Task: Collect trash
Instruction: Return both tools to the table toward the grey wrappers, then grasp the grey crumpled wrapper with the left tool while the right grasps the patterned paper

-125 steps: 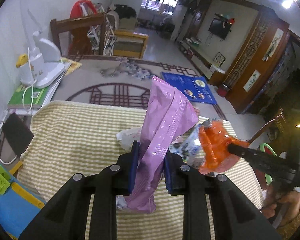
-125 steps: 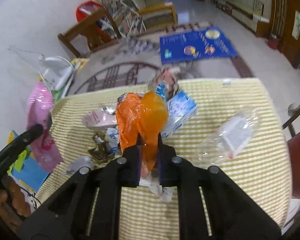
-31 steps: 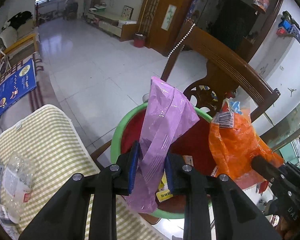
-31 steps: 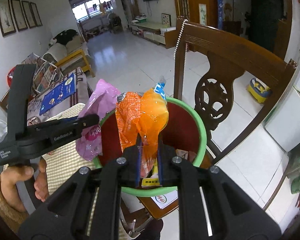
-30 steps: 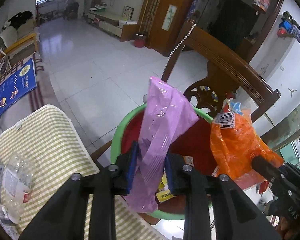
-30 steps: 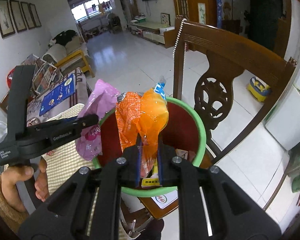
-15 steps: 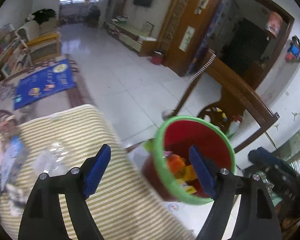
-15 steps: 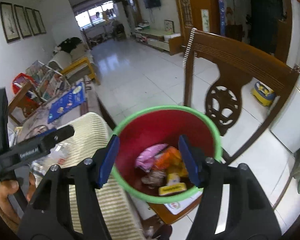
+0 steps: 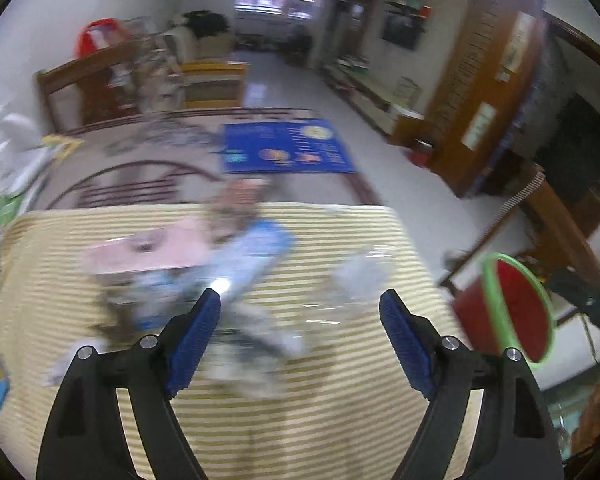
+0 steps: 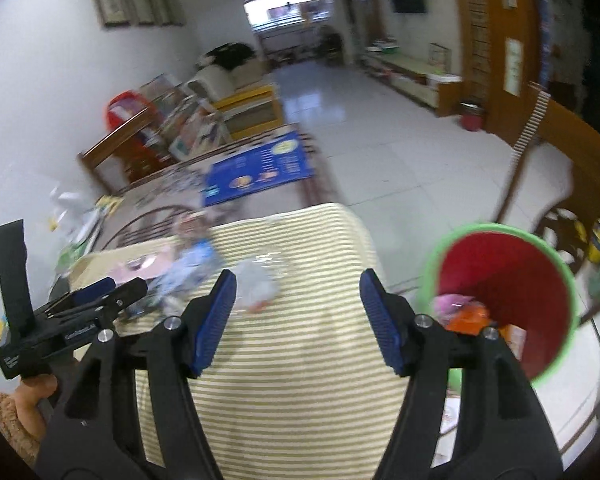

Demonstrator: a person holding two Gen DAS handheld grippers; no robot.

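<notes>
My left gripper (image 9: 300, 312) is open and empty above the striped table (image 9: 300, 420). A blurred heap of trash lies ahead of it: a pink wrapper (image 9: 140, 252), a blue packet (image 9: 256, 248) and a clear plastic bottle (image 9: 352, 284). My right gripper (image 10: 296, 292) is open and empty over the table's right part (image 10: 300, 400). The red bin with a green rim (image 10: 500, 280) stands to its right and holds the pink wrapper (image 10: 454, 304) and orange wrapper (image 10: 468, 318). The bin also shows in the left wrist view (image 9: 512, 308). The left gripper shows at the left of the right wrist view (image 10: 100, 288).
A wooden chair (image 10: 572, 152) stands behind the bin. A blue mat (image 9: 288, 152) and patterned rug (image 9: 140, 184) lie on the floor past the table. A white appliance (image 9: 16, 136) stands at far left. Tiled floor (image 10: 380, 128) stretches beyond.
Both grippers opened and dropped the pink and orange wrappers into the bin, then swung left from the bin back over the table. Both views are blurred by motion.
</notes>
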